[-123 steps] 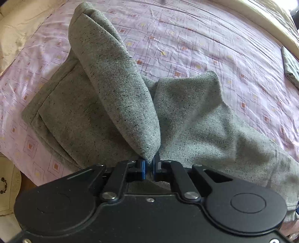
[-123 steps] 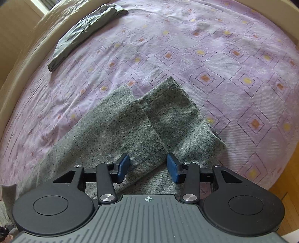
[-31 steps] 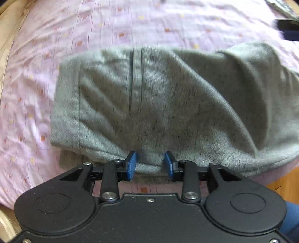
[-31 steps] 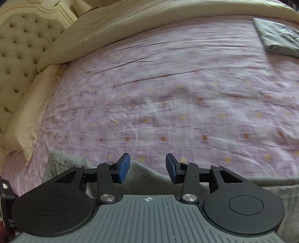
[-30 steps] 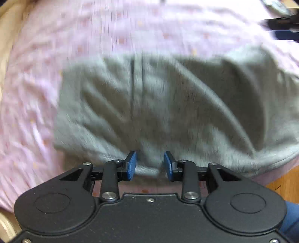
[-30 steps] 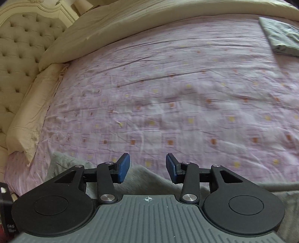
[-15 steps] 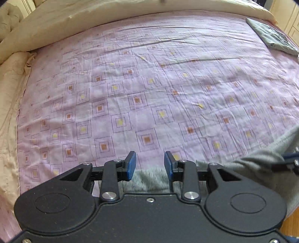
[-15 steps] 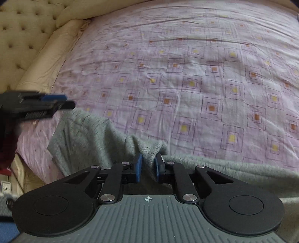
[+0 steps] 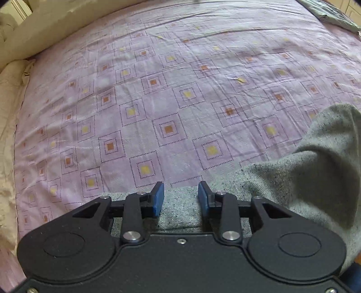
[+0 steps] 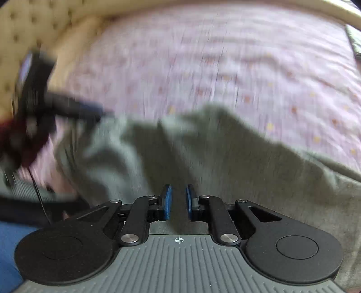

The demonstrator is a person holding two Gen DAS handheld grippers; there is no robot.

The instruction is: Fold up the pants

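Grey flecked pants [image 9: 282,180] lie on the purple patterned bed sheet [image 9: 169,101], along its near edge. My left gripper [image 9: 180,196] stands open over their far hem, its pads clear of the cloth. To its right a fold of the pants [image 9: 334,135] stands up in a peak. In the blurred right wrist view my right gripper [image 10: 178,200] grips a ridge of the pants [image 10: 225,157]. Its jaws stand narrow and are opening slightly, with cloth between them. The left gripper [image 10: 99,112] shows there at the left as a dark smear.
A folded grey garment [image 9: 329,11] lies at the far right of the bed. Cream bedding [image 9: 56,27] runs along the far and left sides, before a tufted headboard [image 10: 33,24]. A person's blue clothing [image 10: 11,248] is at the lower left.
The left view swung from the middle of the pants to their far hem. The right jaws closed on a fold of pants and pulled it, raising a peak of cloth.
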